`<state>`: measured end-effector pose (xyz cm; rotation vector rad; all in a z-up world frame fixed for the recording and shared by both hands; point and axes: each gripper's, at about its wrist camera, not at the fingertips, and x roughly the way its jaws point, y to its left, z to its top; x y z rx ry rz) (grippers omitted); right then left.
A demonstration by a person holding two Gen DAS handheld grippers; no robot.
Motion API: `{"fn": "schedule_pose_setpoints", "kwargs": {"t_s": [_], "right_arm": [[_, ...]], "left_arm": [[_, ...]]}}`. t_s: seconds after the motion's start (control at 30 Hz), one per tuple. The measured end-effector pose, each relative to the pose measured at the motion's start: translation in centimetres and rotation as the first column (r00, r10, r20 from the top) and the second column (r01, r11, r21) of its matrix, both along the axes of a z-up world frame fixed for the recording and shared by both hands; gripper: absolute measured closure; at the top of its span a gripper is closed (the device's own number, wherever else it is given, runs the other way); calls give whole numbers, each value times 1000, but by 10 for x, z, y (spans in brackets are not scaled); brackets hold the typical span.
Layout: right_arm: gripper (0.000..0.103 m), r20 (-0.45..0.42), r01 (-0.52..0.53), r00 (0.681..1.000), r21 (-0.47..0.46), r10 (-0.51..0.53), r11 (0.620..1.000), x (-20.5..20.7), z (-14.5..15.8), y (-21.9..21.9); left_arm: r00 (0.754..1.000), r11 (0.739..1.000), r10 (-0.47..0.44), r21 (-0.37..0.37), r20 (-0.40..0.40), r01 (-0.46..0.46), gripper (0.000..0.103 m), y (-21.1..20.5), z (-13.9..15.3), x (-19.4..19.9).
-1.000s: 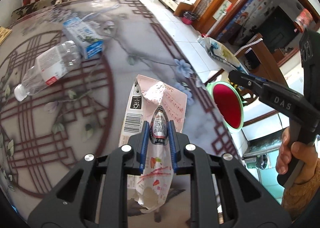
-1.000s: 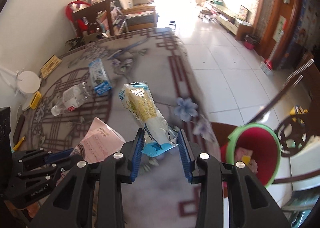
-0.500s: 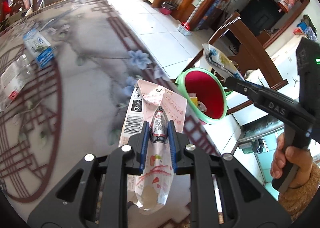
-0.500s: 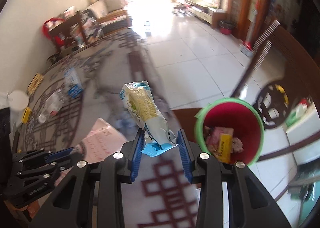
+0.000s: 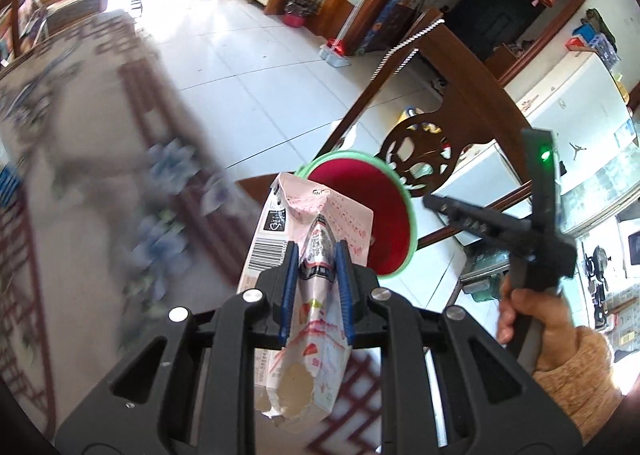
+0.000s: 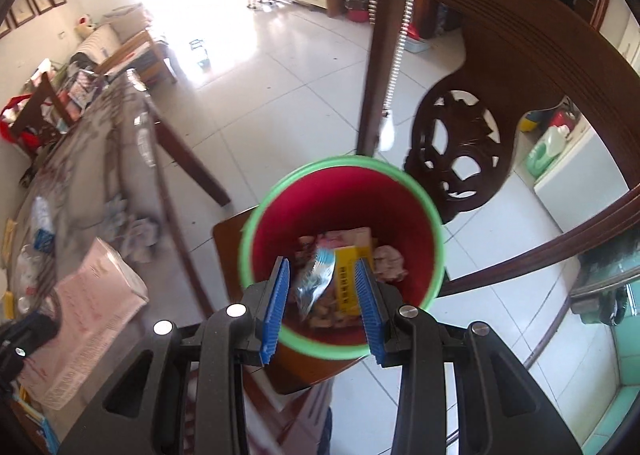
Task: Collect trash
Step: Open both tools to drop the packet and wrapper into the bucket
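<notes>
Left gripper [image 5: 316, 275] clamped on pink carton [image 5: 320, 223] near red bin [image 6: 340, 191]; right gripper [image 6: 322, 295] over bin, jaws narrowed, grip on snack wrapper [image 6: 316, 283] unclear.

patterned table [image 6: 80, 159] carries bottle [image 6: 40, 211] and carton [image 6: 42, 241].

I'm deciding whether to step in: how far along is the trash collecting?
Partly done. The red bin already holds a yellow box and crumpled wrappers. In hand: the right gripper holds a snack wrapper over the bin; the left gripper grips a pink carton. Left: drop both, then fetch the plastic bottle and small carton on the table.
</notes>
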<state>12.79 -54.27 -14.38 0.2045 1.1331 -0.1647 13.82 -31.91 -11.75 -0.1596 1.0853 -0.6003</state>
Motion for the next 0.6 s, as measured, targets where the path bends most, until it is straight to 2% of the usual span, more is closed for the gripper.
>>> {"fn": "schedule_pose_setpoints", "kwargs": {"t_s": [0.13, 0.2, 0.27, 0.3, 0.33, 0.37, 0.5, 0.6], "right_arm": [[68, -7, 30, 1000, 2, -30, 1000, 5, -5, -22], [49, 2, 54, 999, 5, -54, 999, 3, -2, -31], [41, 16, 83, 996, 11, -83, 997, -5, 3, -41], [40, 18, 91, 996, 12, -91, 996, -6, 4, -44], [40, 15, 106, 994, 11, -106, 994, -12, 5, -48], [39, 13, 113, 994, 10, -113, 994, -13, 5, -51], [34, 5, 131, 991, 15, -131, 991, -26, 9, -52], [33, 8, 101, 995, 25, -101, 995, -30, 14, -36]], "left_arm": [[998, 998, -60, -5, 6, 60, 84, -42, -1, 23], [996, 996, -89, -14, 7, 90, 84, -62, -3, 33], [995, 994, -102, -25, 8, 102, 82, -79, -7, 42], [994, 994, -108, -32, 2, 108, 65, -87, -10, 47], [994, 994, -108, -31, -2, 108, 38, -93, -12, 50], [995, 994, -104, -31, -1, 104, 33, -97, -14, 52], [994, 993, -112, -29, -1, 111, 33, -95, -15, 51], [996, 996, -89, -5, 23, 89, 32, -71, -11, 42]]}}
